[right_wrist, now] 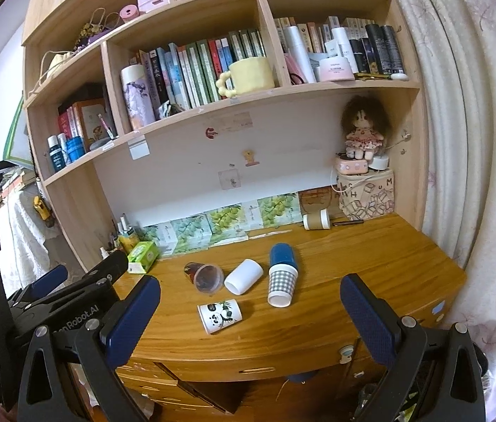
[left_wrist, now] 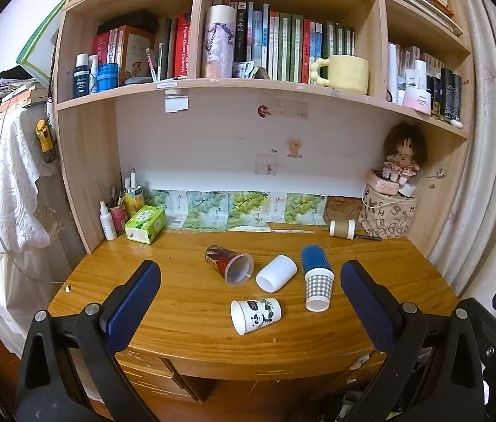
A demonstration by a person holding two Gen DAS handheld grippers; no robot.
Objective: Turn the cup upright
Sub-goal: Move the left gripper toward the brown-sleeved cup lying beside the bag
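Several cups lie on their sides on the wooden desk [left_wrist: 177, 302]: a panda-print paper cup [left_wrist: 255, 315] [right_wrist: 219, 315] nearest the front, a grey checked cup [left_wrist: 318, 288] [right_wrist: 282, 286] nested with a blue cup [left_wrist: 314, 259] [right_wrist: 283, 255], a plain white cup [left_wrist: 276, 273] [right_wrist: 243, 276], and a clear red-printed cup [left_wrist: 229, 264] [right_wrist: 204, 276]. My left gripper [left_wrist: 250, 274] is open and empty, held before the desk's front edge. My right gripper [right_wrist: 250, 286] is open and empty, also short of the desk. The left gripper's body [right_wrist: 54, 302] shows at the right view's left.
A brown paper cup [left_wrist: 342, 228] lies at the back right beside a patterned bag [left_wrist: 390, 216] with a doll [left_wrist: 402, 161] on top. A green tissue box [left_wrist: 145, 224] and bottles [left_wrist: 107, 221] stand back left. Shelves of books hang above. A curtain [right_wrist: 476, 140] is at right.
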